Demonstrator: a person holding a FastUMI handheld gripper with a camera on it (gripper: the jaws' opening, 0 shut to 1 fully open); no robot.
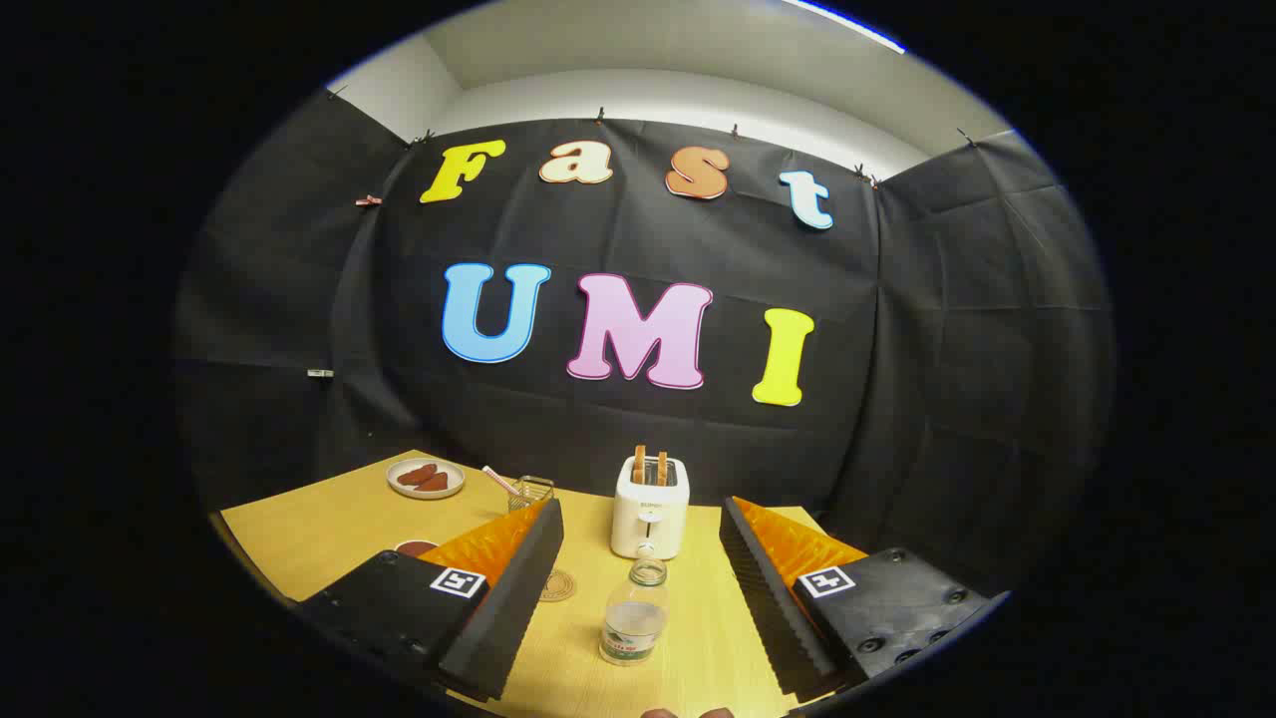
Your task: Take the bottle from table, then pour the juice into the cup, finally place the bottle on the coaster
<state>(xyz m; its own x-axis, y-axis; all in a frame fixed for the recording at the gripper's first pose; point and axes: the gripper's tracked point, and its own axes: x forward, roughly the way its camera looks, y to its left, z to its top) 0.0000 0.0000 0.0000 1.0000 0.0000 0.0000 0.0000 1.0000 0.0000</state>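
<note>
One gripper (638, 588) is seen, with two fingers spread wide apart and nothing pressed by either. One clear bottle (634, 613), uncapped, is counted between the fingers, touched by neither. One white toaster (650, 507) is found beyond the bottle, and two slices of toast (649, 466) are held upright in it. One round coaster (558, 585) is partly seen just beside the left finger. One glass cup (532, 491), with one straw (499, 481) in it, is counted beyond the left finger. One plate (426, 478) is seen farther off on that side, bearing two brown pieces. One wooden table (329, 529) carries everything.
</note>
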